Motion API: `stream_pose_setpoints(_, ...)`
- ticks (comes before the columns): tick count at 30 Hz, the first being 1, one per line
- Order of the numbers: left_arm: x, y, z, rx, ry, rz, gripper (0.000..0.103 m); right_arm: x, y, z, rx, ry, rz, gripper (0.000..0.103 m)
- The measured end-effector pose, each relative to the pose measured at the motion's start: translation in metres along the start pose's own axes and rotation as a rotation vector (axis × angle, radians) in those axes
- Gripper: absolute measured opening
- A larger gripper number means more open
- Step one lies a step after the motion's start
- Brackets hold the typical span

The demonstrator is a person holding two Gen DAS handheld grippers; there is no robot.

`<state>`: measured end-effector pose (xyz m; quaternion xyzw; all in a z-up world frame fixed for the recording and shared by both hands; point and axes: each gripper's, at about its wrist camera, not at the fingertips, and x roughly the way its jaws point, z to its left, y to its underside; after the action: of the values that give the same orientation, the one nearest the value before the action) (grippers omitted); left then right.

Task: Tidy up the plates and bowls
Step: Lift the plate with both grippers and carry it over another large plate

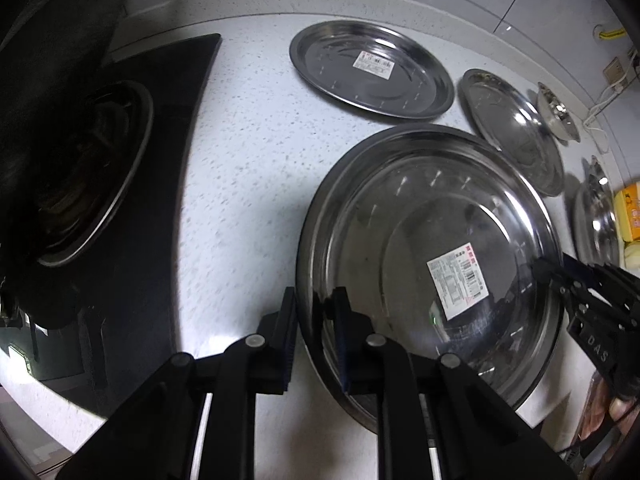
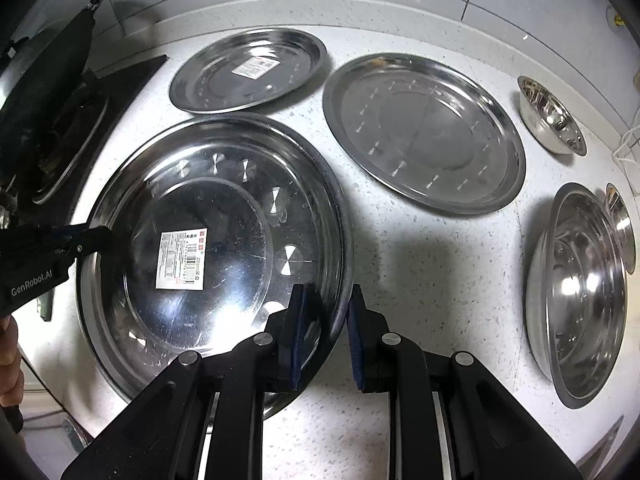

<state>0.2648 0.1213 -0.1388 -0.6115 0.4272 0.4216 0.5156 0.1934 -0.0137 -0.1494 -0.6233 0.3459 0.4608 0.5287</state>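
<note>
Big shiny steel plate (image 2: 208, 240) with a white barcode sticker (image 2: 182, 259) in the middle, hovering a bit over the speckled counter (image 2: 420, 264) next to the stove (image 1: 100, 200). Left gripper (image 1: 314, 320) and right gripper (image 2: 326, 320) each pinch its rim on opposite sides.

A black hob (image 1: 132, 152) sits in the speckled counter (image 2: 420, 264) with a dark pan (image 2: 52, 76) on it; a yellow packet (image 1: 630, 216) lies at the counter's edge.

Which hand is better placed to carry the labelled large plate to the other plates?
Neither alone: the left tool and right tool each clamp opposite rims of the large plate. The right is probably nearer the unlabelled plate.
</note>
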Motion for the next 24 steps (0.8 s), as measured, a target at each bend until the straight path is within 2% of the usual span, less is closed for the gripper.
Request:
stream_pose_setpoints(8,-0.039,0.040,0.018,-0.040,0.011,-0.018,0.015,-0.030,0.019,0.020,-0.042,-0.070,-0.026,0.018)
stream_pose_setpoints(14,-0.036,0.065,0.022,-0.066,-0.028,0.006,0.015,-0.036,0.036,0.030,-0.094,-0.126,-0.038,0.018)
stream_pose_setpoints(24,-0.017,0.077,0.028,-0.098,-0.081,0.032,0.015,-0.015,0.054,0.038,-0.173,-0.173,0.013,0.018)
